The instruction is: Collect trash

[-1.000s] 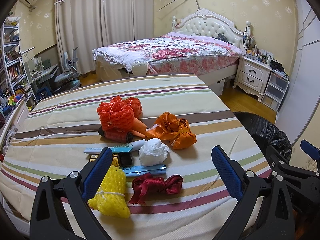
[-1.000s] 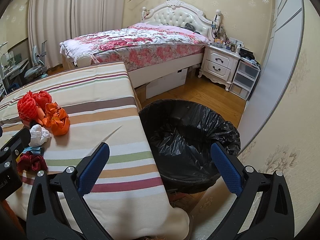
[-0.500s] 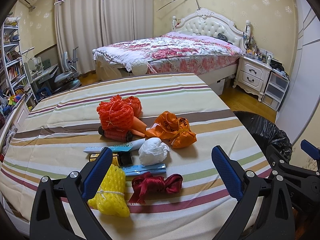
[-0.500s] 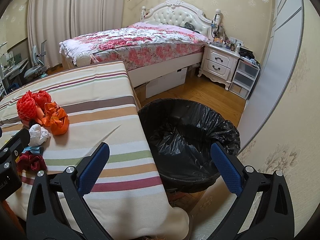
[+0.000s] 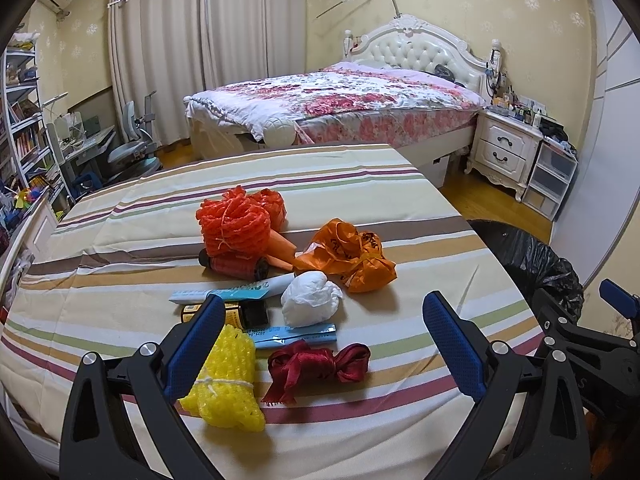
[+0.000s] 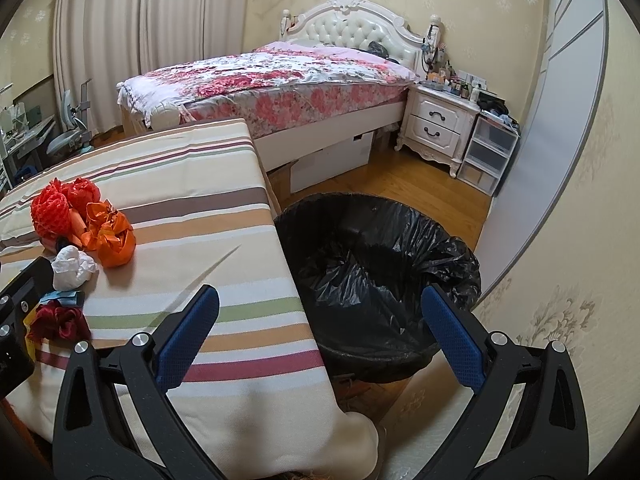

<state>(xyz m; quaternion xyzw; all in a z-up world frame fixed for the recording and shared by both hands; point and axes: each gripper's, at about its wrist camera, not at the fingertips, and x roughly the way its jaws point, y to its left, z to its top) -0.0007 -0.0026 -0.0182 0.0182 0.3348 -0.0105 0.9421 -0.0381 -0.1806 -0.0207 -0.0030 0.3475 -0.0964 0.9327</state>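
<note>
Your left gripper (image 5: pixel 322 342) & right gripper (image 6: pixel 320 334) both hang spread w/ nothing pinched, nearest the left one the yellow foam net (image 5: pixel 224 376) & dark-red ribbon bow (image 5: pixel 316 366) on the striped tablecloth (image 5: pixel 120 248), white crumpled bag (image 5: pixel 310 298) beyond, black-lined trash bin (image 6: pixel 376 276) right of the table.
</note>
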